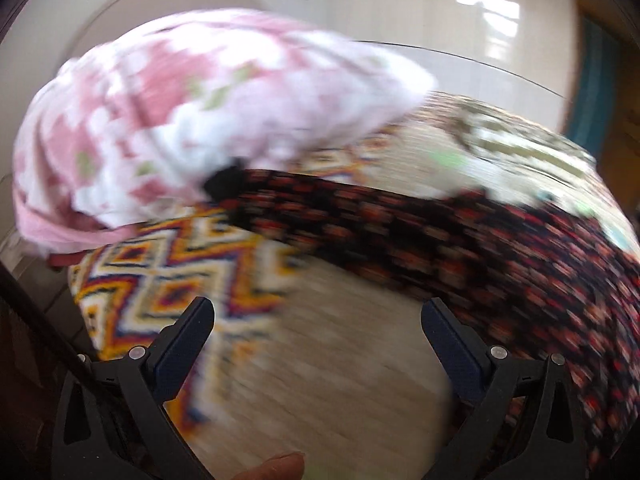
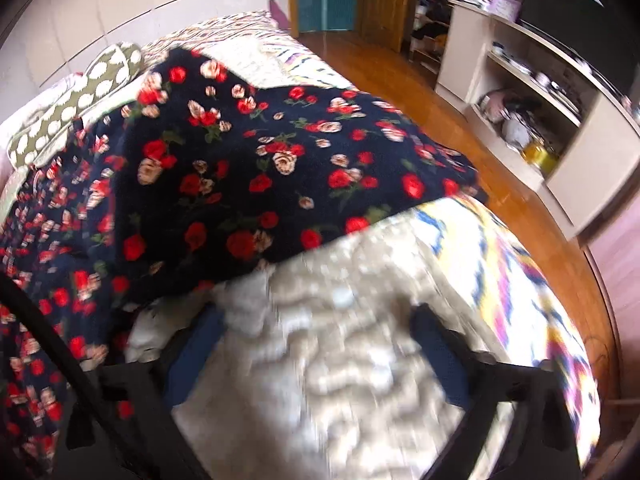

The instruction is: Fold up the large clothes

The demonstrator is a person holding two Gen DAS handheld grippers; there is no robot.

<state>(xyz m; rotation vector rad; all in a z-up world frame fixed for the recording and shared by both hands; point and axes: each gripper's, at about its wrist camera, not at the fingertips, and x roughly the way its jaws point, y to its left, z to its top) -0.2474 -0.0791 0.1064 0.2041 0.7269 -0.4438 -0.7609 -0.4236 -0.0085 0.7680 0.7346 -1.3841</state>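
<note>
One dark rose-print garment is lying spread across the bed's patterned bedspread, draping off toward the left of the right wrist view. Two grippers are showing, one per view. The left gripper is hovering with its jaws wide apart and nothing between them, over a bare beige patch of bedspread; a fingertip is peeking in at the bottom edge. The right gripper is blurred, its jaws standing apart over the quilted cover, clamping nothing. Only the left view is showing one pink floral pillow resting at the garment's far end. Only the right view is showing one green spotted cushion, the wooden floor and white shelves crowded with clutter
</note>
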